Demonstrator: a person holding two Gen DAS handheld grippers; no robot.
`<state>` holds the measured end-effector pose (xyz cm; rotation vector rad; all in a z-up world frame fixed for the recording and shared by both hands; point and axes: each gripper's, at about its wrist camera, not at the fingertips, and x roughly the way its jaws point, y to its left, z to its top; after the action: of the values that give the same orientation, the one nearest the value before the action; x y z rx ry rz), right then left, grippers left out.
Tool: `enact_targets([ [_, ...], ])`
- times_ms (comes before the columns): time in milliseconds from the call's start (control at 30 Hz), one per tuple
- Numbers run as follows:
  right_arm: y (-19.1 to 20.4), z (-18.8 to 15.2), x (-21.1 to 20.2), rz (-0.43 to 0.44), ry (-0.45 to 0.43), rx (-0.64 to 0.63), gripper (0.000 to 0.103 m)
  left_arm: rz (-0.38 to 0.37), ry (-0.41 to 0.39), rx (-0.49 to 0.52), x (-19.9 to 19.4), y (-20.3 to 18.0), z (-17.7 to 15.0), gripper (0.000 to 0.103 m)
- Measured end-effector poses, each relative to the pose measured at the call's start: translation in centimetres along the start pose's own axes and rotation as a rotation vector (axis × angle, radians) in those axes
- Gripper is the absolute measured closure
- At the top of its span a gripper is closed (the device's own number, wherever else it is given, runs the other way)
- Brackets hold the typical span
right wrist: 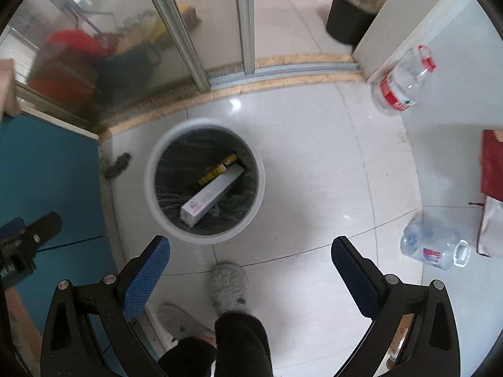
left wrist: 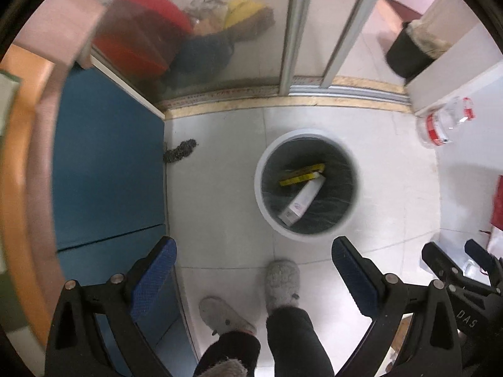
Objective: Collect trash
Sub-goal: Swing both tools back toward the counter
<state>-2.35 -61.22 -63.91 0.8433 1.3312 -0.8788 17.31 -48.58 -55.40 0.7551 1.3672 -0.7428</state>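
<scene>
**Two boxes in the bin, both grippers wide and empty**

Both grippers point down at the pale tiled floor (right wrist: 314,163). The left gripper (left wrist: 253,259) has its jaws spread wide, and nothing is between the blue pads (left wrist: 157,279) — only floor and the person's grey slippers (left wrist: 281,282) show in the gap. The right gripper (right wrist: 250,259) stands the same way, jaws wide apart and empty.

The round white trash bin (right wrist: 151,185) stands on the floor, lined with a dark bag. Inside it lie two long boxes: a white box (right wrist: 210,194) on top and a yellow box (right wrist: 220,169) just beside it, touching, partly under the white one. In the left wrist view the same bin (left wrist: 261,194) is ahead of the jaws, a little to the right.

Two clear plastic bottles remain outside the bin — one with a red label (right wrist: 402,84) lying near the wall at the upper right, the other (right wrist: 433,245) on the floor at the right, well apart from the bin. A small dark fuzzy thing (right wrist: 118,165) lies left of the bin, beside the blue mat (right wrist: 47,169).
</scene>
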Motion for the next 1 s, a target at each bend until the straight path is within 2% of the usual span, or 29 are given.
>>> enact_targets([
  [400, -1.2, -5.4, -23.6, 0.002, -0.152, 0.032, 0.0, -0.08, -0.115, 0.055, -20.1, -0.4, -5.0, 0.002],
  [633, -1.3, -8.6, -34.9, 0.011, -0.242, 0.06, 0.0, -0.134, -0.159, 0.079, -27.8, 0.5, -6.8, 0.002],
  [833, -1.1, -10.6, -40.9, 0.034, -0.277, 0.086, 0.0, -0.136, -0.22, 0.074, -32.2, 2.3, -7.9, 0.002],
  [933, -0.3, -11.1, -43.2, 0.05, -0.305, 0.095, 0.0, -0.125, -0.265, 0.025, -34.3, 4.7, -7.8, 0.002],
  [1000, 0.9, -11.0, -44.2, 0.094, -0.306, 0.089, 0.0, -0.109, -0.304, -0.023, -35.7, 6.6, -8.0, 0.002],
])
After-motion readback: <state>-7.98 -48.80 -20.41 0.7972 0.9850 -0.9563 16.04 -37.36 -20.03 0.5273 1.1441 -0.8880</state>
